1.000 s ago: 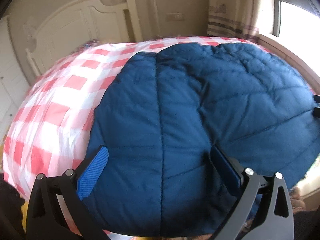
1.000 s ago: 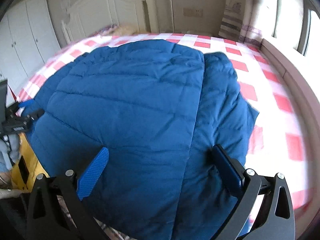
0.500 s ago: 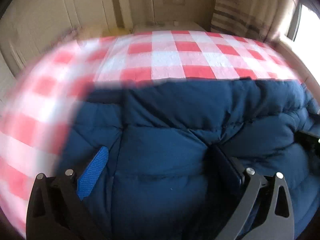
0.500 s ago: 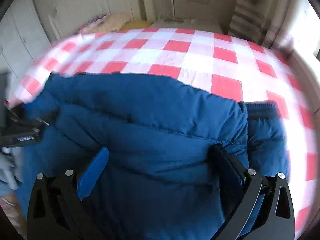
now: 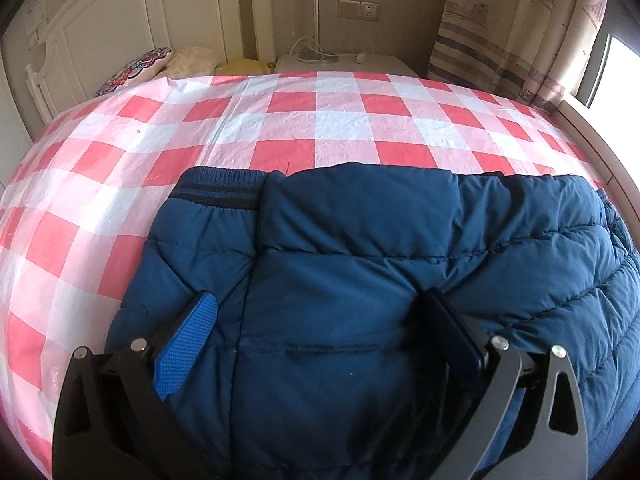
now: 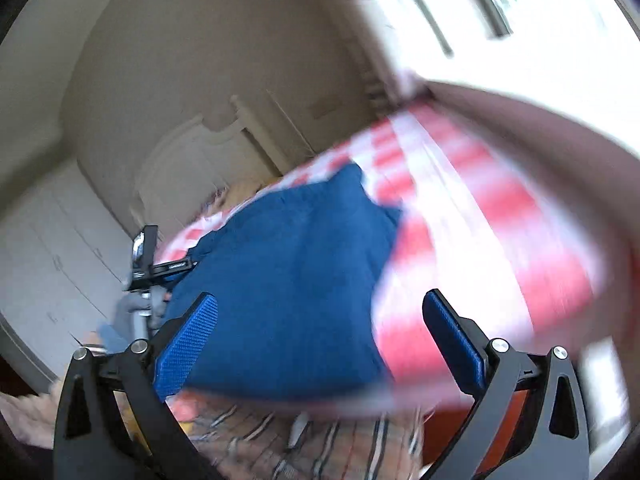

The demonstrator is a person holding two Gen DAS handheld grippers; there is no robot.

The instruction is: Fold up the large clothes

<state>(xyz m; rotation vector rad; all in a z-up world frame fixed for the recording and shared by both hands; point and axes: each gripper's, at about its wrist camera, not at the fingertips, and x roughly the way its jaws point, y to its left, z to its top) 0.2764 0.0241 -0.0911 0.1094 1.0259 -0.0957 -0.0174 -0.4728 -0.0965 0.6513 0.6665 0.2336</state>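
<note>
Jacket point(image 5: 360, 280) now lies doubled over on the checked bed point(image 5: 280, 128), hem brought up since a second ago. Left claw point(image 5: 316, 332) spread wide over the fabric, gripping nothing. Right claw point(image 6: 320, 332) also wide, empty, swinging away. Fold landed; next fold pending.

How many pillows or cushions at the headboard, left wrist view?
3: a floral cushion furthest left, a cream pillow beside it, and a yellow one next to the nightstand. The checked bedspread may hide more.
</note>
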